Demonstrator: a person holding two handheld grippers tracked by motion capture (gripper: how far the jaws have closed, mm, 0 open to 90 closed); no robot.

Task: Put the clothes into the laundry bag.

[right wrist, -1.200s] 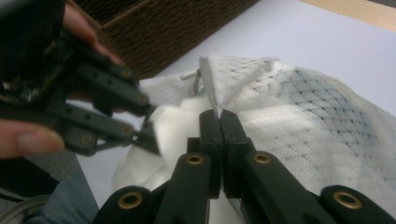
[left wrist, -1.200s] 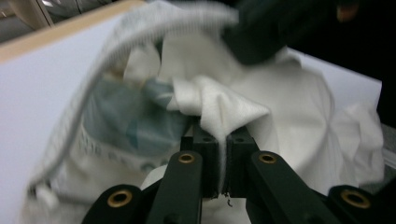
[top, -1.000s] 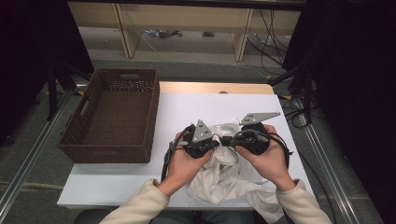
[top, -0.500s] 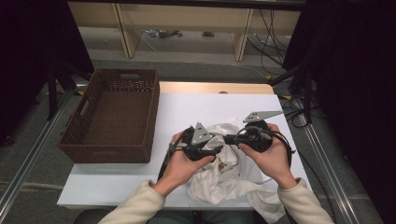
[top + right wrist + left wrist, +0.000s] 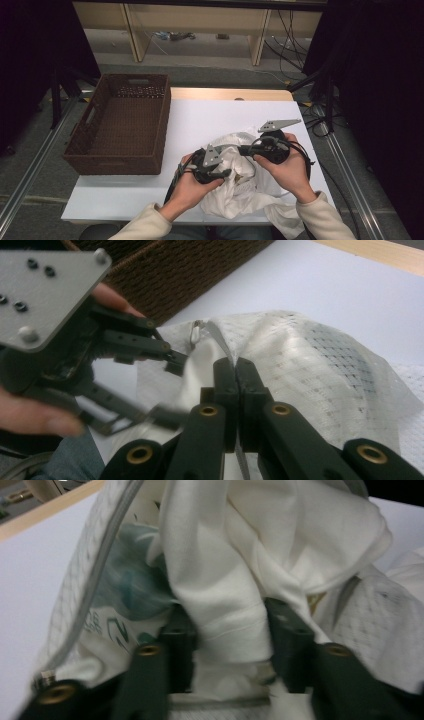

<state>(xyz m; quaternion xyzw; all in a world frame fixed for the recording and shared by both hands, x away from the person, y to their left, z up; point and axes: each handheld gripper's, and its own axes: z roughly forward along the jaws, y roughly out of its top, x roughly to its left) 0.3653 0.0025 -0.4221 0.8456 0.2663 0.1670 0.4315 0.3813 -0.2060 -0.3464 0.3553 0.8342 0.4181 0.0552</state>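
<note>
White sheeting covers the surface [image 5: 150, 200], with a wooden strip along its far edge and a bare floor and cables beyond. I take the brown wicker basket [image 5: 120, 127] as my landmark: it stands on the surface's left part. The white mesh laundry bag [image 5: 240, 185] with white cloth inside lies to the right of the basket, near the front edge, and partly hangs over that edge.

My left hand-held gripper [image 5: 222, 172] is just right of the basket's front corner, at the bag's left side. In the left gripper view a thick fold of white cloth [image 5: 225, 615] stands between its two black jaws, which have just been closing; the pads touch the fold on both sides, so I read it as grasping the cloth.

My right hand-held gripper [image 5: 245, 150] is farther right of the basket, above the bag. In the right gripper view [image 5: 235, 370] its jaws are clenched together, pinching a thin strip of the bag's edge near the zipper pull [image 5: 196, 331]. The mesh drapes away to the right of those jaws.
</note>
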